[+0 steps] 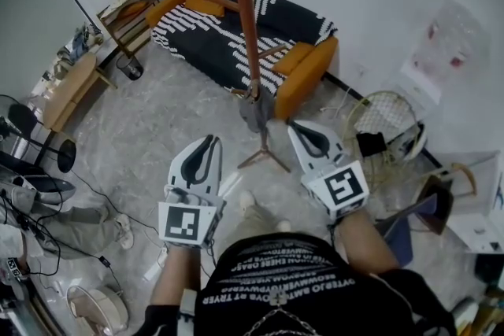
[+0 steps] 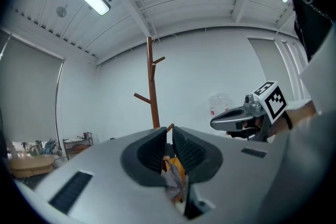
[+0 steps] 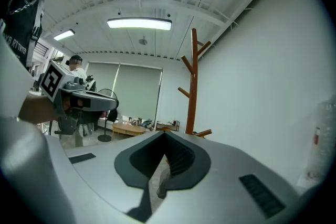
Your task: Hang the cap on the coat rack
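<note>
The brown wooden coat rack [image 1: 246, 12] stands ahead of me, in front of the sofa. A grey fabric thing, apparently the cap [image 1: 256, 112], hangs low on its pole near a short peg. Both grippers are held at waist height and point at the rack, a short way from it. My left gripper [image 1: 209, 141] has its jaws almost together, with a thin slit and nothing between them. Through that slit, the left gripper view shows the grey cap [image 2: 170, 180] in front of an orange cushion. My right gripper [image 1: 297, 127] is shut and empty.
A black-and-white sofa [image 1: 236, 35] with orange cushions stands behind the rack. A low wooden table [image 1: 71, 86] and shelves are at the left. Cables, a fan [image 1: 98, 309] and someone's legs [image 1: 79, 224] lie at the lower left. A racket [image 1: 386, 118] and boxes are at the right.
</note>
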`<control>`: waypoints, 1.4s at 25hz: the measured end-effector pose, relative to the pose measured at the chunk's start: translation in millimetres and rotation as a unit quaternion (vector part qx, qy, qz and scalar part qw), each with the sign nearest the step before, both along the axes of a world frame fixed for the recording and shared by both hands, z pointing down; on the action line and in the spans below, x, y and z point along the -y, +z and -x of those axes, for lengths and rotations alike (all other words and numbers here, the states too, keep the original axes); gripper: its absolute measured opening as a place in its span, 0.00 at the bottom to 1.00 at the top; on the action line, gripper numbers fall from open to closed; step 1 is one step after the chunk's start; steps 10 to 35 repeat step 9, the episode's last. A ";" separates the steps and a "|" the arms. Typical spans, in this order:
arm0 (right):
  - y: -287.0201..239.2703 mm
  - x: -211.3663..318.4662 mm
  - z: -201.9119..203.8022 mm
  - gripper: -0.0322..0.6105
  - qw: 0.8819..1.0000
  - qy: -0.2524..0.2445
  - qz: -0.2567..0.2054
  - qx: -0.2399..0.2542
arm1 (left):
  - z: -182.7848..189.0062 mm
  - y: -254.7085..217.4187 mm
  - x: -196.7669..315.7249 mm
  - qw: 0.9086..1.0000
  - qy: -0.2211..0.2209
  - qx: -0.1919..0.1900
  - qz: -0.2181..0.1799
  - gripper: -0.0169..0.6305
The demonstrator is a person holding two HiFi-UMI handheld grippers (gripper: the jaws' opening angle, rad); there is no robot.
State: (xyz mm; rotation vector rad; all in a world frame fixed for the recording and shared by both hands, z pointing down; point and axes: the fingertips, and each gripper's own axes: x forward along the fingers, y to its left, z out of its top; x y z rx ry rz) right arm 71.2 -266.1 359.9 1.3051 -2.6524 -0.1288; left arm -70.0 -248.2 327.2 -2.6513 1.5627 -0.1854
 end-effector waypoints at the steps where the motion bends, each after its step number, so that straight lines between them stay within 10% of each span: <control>1: -0.2 -1.4 1.6 0.05 1.000 -0.001 0.001 0.001 | 0.5 1.2 -0.9 1.000 -0.001 0.007 0.000 0.08; 35: 5.1 -6.8 -4.7 0.05 1.000 -0.009 0.002 0.007 | -17.3 9.8 -9.0 1.000 0.011 0.027 -0.003 0.08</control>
